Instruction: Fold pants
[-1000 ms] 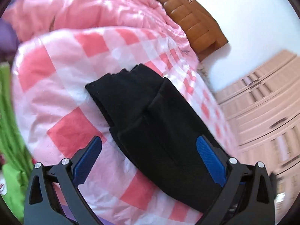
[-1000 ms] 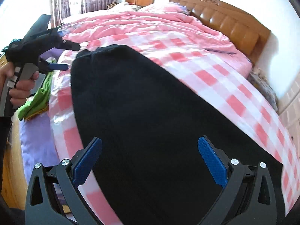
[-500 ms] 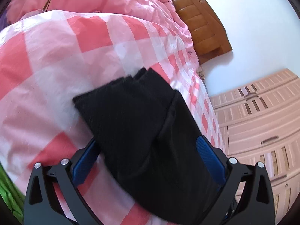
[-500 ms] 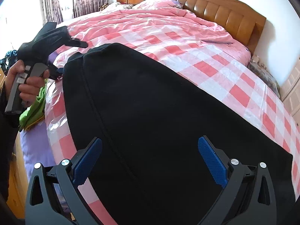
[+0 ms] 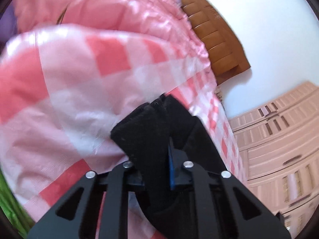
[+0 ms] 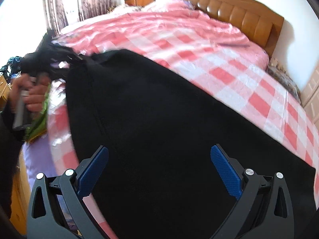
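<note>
Black pants [image 6: 159,123] lie spread on a bed with a pink checked cover [image 6: 229,63]. In the left wrist view my left gripper [image 5: 159,159] is shut on the far end of the pants [image 5: 151,131]; the cloth bunches between its blue pads and hides most of them. The same gripper shows blurred at the far left in the right wrist view [image 6: 49,57], held by a hand at the pants' end. My right gripper [image 6: 159,171] is open, its blue pads [image 6: 225,171] spread over the near wide part of the pants, holding nothing.
A brown padded headboard [image 6: 239,18] stands at the back. A pink wardrobe [image 5: 279,143] is on the right. Green cloth [image 6: 39,115] and a purple sheet [image 6: 37,163] lie at the bed's left edge. Curtains [image 6: 79,2] hang at the far left.
My left gripper has moved onto the end of the pants and shut on it, and the cloth there has bunched up. My right gripper stays open over the pants.
</note>
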Motion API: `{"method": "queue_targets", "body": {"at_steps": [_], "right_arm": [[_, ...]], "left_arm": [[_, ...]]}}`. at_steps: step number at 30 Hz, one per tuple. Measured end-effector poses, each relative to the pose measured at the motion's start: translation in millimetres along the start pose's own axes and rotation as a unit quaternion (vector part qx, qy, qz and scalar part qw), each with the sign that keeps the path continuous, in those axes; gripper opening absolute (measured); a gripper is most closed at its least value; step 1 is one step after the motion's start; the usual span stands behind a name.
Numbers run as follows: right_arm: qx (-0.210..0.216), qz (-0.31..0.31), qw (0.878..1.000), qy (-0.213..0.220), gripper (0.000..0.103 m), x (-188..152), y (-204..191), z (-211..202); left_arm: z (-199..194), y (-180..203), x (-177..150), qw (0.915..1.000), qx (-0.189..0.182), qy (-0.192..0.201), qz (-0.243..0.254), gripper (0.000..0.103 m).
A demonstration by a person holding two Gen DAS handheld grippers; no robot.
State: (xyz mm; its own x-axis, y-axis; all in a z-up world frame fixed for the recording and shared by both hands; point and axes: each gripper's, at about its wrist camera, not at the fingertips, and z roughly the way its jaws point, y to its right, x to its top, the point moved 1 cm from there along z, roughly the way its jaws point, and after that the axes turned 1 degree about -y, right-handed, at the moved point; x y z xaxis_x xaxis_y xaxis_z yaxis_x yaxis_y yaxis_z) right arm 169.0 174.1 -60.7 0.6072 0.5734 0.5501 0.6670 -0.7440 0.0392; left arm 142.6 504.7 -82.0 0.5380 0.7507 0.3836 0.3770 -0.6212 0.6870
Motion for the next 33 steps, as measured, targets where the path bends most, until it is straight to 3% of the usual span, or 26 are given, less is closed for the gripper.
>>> {"method": "queue_targets", "body": {"at_steps": [2, 5, 8, 10, 14, 17, 18, 21, 25, 27, 29, 30, 32, 33], "right_arm": [[-0.003, 0.022, 0.999, -0.035, 0.099, -5.0, 9.3, 16.3], [0.018, 0.038, 0.999, -0.022, 0.099, -5.7, 16.7, 15.7], [0.017, 0.035, 0.999, -0.021, 0.099, -5.2, 16.7, 11.5], [0.025, 0.066, 0.997, 0.023, 0.099, -8.5, 30.1, -12.3], [0.004, 0.158, 0.982, 0.105, 0.099, -28.2, 86.0, -69.4], [-0.03, 0.238, 0.959, 0.149, 0.099, -52.6, 134.6, -106.6], [-0.044, 0.273, 0.947, 0.165, 0.099, -67.9, 157.0, -123.6], [-0.066, 0.323, 0.927, 0.181, 0.099, -100.0, 191.9, -149.5], [-0.078, 0.356, 0.916, 0.169, 0.099, -138.0, 215.3, -157.6], [-0.074, 0.363, 0.915, 0.16, 0.099, -150.8, 219.6, -154.5], [-0.067, 0.365, 0.917, 0.149, 0.099, -163.8, 222.4, -153.1], [-0.062, 0.366, 0.917, 0.144, 0.099, -168.0, 222.2, -150.6], [-0.051, 0.367, 0.918, 0.139, 0.099, -171.6, 220.8, -146.4], [-0.042, 0.368, 0.919, 0.137, 0.099, -172.1, 219.6, -143.4]], "left_arm": [[-10.0, 26.3, -3.8, 0.9978, 0.028, 0.028, 0.052, 0.014], [-24.4, 71.6, -11.7, 0.9895, 0.043, 0.063, 0.123, 0.014], [-40.0, 123.2, -27.5, 0.9761, 0.047, 0.092, 0.191, 0.014], [-49.6, 161.0, -47.0, 0.9619, 0.048, 0.108, 0.246, 0.014], [-49.6, 229.7, -112.9, 0.9235, 0.061, 0.128, 0.356, 0.014], [-33.1, 268.3, -176.9, 0.8896, 0.067, 0.13, 0.433, 0.014], [-23.2, 280.1, -203.3, 0.8763, 0.07, 0.127, 0.459, 0.014], [2.6, 294.7, -258.3, 0.8481, 0.074, 0.105, 0.514, 0.014], [47.0, 299.7, -319.7, 0.8136, 0.1, 0.057, 0.57, 0.015], [61.9, 296.8, -337.1, 0.7977, 0.114, 0.049, 0.59, 0.021], [67.0, 292.9, -352.6, 0.7799, 0.113, 0.041, 0.614, 0.041], [65.7, 290.7, -357.7, 0.7748, 0.1, 0.033, 0.623, 0.049], [50.7, 289.0, -370.7, 0.7597, 0.047, 0.02, 0.648, 0.08], [39.5, 287.3, -377.3, 0.7499, 0.025, 0.024, 0.661, 0.082]]}}
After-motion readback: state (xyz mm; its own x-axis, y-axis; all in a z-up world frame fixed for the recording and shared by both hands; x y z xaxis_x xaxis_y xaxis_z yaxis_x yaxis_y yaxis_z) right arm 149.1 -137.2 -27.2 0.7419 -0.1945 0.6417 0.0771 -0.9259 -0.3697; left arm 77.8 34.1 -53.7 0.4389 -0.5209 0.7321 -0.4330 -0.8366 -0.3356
